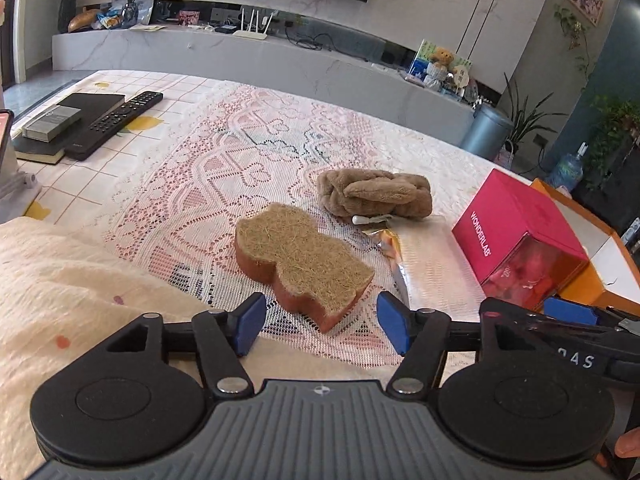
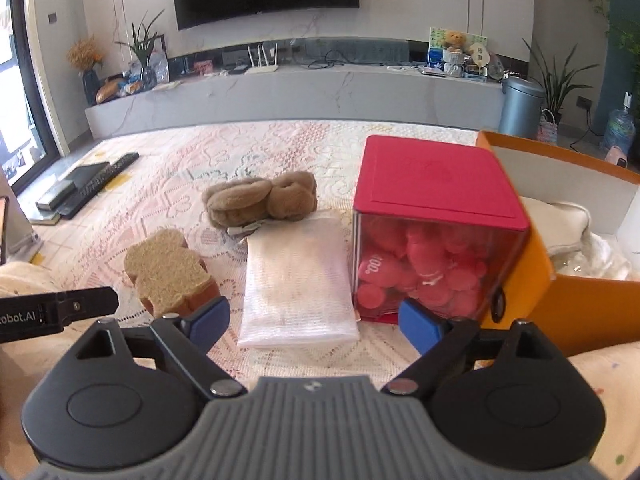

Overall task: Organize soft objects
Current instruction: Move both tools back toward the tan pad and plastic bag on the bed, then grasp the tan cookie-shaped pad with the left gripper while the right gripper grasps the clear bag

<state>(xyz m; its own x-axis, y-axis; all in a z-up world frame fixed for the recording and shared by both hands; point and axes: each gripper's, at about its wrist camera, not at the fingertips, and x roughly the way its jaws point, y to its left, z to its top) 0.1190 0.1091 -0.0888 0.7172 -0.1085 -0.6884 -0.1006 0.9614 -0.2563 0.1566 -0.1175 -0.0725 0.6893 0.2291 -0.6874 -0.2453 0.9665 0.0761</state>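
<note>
1. Left gripper [image 1: 321,326]: blue-padded fingers [image 1: 250,324] spread wide, nothing held. The near end of the sponge lies in the gap between the pads, touching neither.
2. Right gripper [image 2: 314,322]: blue-padded fingers [image 2: 418,326] spread very wide, nothing held. They hang over the near edge of the mesh bag without contact.
3. Sponge [image 1: 298,262]: bear-shaped, tan fibre top, reddish-brown body. Lies flat on the lace cloth, just ahead of the left gripper; in the right wrist view it sits to the left of the mesh bag.
4. Mesh bag [image 2: 298,284]: white, folded flat, rectangular. Lies between the sponge and the pink box, its far edge touching the plush item.
5. Plush item [image 2: 260,200]: brown, fuzzy, bundled. Lies beyond the sponge and the mesh bag, a small white tag at its near side.
6. Pink box [image 2: 436,184]: pink lid, clear front wall, pink soft pieces inside. Stands to the right of the mesh bag, just beside the orange box.
7. Orange box [image 2: 536,248]: open, white soft material inside, at the right edge.
8. Lace cloth [image 1: 208,184]: white-pink, covers the tabletop [image 1: 80,196] under all items above.
9. Remote control [image 1: 116,120]: black, far left, beside stacked books [image 1: 60,124], well apart from the soft items.
</note>
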